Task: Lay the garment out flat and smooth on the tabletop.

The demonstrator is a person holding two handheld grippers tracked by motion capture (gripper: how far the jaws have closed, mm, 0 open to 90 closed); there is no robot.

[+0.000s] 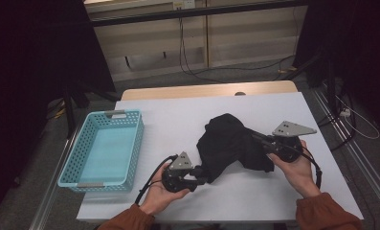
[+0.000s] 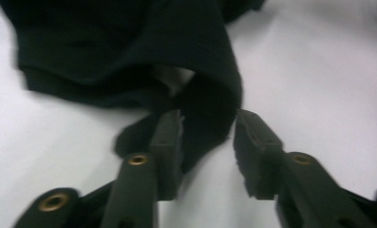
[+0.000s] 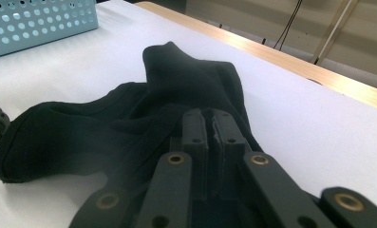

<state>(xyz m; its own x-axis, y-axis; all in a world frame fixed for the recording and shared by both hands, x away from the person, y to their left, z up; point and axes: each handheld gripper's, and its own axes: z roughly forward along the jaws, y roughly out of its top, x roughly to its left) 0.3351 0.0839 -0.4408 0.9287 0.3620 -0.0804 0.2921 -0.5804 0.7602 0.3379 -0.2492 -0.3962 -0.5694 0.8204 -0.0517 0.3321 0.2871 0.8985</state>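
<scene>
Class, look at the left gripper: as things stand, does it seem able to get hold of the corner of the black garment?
Probably yes. The left gripper already has a fold of the black garment between its jaws, which stand apart with nothing blocking them. The right gripper is shut on the cloth's far side, out of the way.

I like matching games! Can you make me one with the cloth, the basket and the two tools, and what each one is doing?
Things:
1. basket
2. cloth
3. left tool
4. right tool

States:
A. jaws apart, a cloth strip between them
B. black, crumpled on the table
C. light blue, nothing in it
D. jaws clamped on the cloth

Pairs: 1-C, 2-B, 3-A, 4-D
</scene>
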